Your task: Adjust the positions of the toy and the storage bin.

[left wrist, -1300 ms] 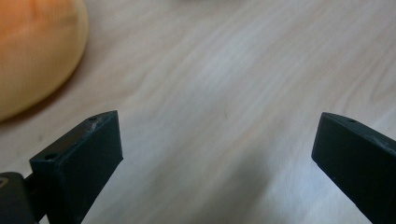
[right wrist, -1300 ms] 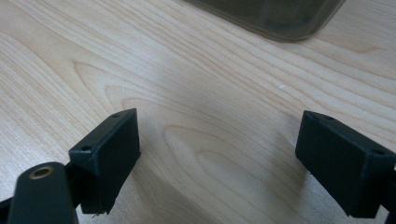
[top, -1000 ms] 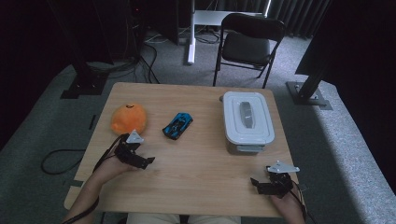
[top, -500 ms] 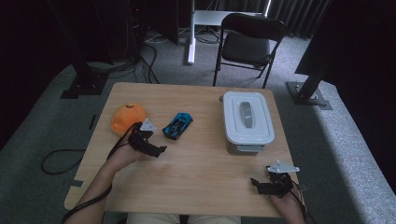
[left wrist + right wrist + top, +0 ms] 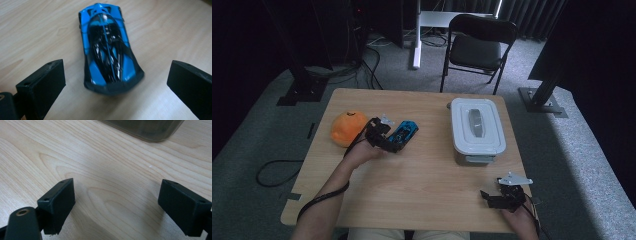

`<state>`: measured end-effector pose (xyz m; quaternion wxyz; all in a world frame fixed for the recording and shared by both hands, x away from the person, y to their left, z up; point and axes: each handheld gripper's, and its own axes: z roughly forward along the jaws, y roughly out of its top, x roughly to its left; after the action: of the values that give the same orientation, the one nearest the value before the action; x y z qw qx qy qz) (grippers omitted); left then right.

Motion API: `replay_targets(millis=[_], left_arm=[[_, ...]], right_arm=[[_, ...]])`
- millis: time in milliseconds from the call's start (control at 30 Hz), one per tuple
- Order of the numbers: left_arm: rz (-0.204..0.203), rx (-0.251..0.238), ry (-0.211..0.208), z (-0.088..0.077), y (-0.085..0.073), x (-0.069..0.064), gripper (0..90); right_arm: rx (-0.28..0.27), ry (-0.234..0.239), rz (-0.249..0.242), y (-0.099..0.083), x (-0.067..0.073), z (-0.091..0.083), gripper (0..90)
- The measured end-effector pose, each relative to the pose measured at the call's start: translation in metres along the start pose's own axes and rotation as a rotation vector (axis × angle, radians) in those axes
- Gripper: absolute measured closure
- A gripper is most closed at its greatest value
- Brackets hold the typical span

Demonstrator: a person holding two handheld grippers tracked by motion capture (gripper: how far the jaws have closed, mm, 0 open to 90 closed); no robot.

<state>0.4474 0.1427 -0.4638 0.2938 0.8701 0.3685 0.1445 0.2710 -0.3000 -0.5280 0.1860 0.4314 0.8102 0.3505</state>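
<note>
In the high view, we see the left gripper (image 5: 393, 144) at the left centre of the frame, right at the near end of a blue toy car (image 5: 404, 133) that lies on the wooden table (image 5: 427, 195); an orange plush toy (image 5: 346, 127) sits just to the left of them, and a grey lidded container (image 5: 477, 130) stands well apart to the right. The right gripper (image 5: 492, 199) rests low in the lower right of the frame, near the table's front edge, with nothing between its jaws. In the left gripper view, we look along two black jaws spread wide at the bottom corners, with the blue toy car (image 5: 107, 47) lying flat on the wood in the centre of the frame, its blunt end nearest the gap and neither jaw touching it. In the right gripper view, we find the jaws likewise wide apart over bare wood grain, holding nothing, with the base of the container (image 5: 145, 128) along the upper edge of the frame.
</note>
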Motion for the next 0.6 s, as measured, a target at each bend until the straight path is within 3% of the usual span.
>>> replay_targets(millis=[233,600], left_arm=[[-0.007,0.046,0.009,0.022,0.017,0.003,2.3],[-0.053,0.122,0.026,0.046,0.031,0.012,2.4]], right_arm=[[-0.001,-0.002,0.003,0.0,0.0,0.0,13.7],[-0.001,-0.002,0.004,0.0,0.0,0.0,13.8]])
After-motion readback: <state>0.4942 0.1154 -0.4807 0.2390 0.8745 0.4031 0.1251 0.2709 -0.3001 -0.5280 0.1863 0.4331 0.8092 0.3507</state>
